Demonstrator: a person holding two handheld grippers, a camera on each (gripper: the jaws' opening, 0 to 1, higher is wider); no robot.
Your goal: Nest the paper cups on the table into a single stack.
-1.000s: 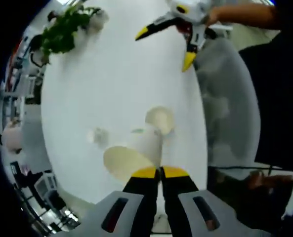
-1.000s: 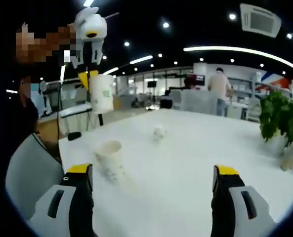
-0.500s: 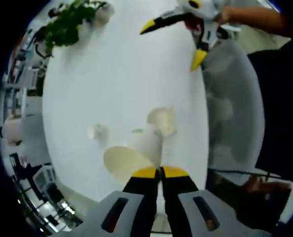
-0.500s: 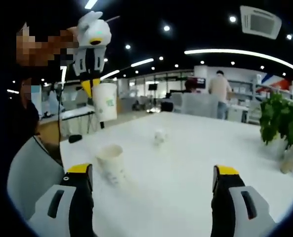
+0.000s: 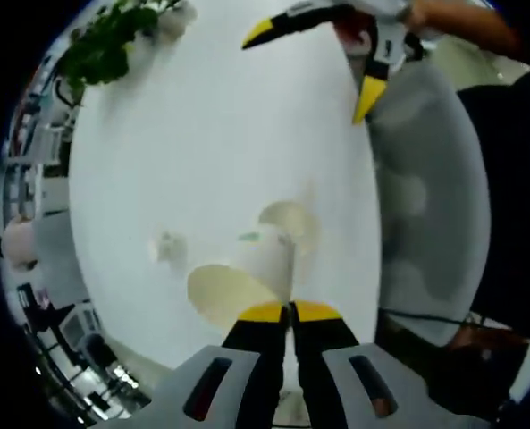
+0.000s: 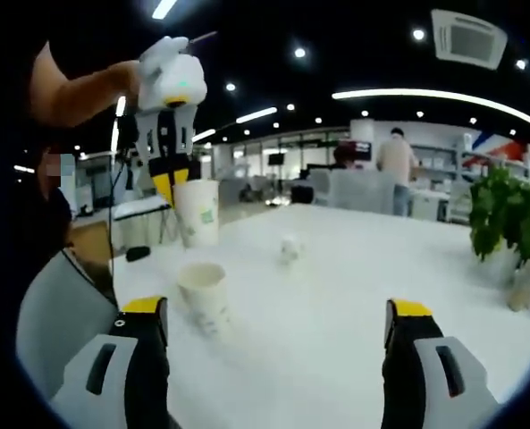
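Held cup (image 6: 198,211) upright in left gripper (image 6: 173,181), pinched by the rim, left of centre in the right gripper view. Standing cup (image 6: 204,295) on the white table (image 6: 354,295) lower in frame, slightly right of the held one, mouth up, apart from it. In the left gripper view, jaws shut on the cup wall (image 5: 265,268). Right gripper (image 6: 273,326) wide open, holding nothing, at bottom of frame. Small crumpled object (image 6: 289,248) further back, unclear what.

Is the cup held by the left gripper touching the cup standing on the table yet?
Apart. The right gripper view shows the held cup hanging from the left gripper, with background visible between its base and the rim of the standing cup.
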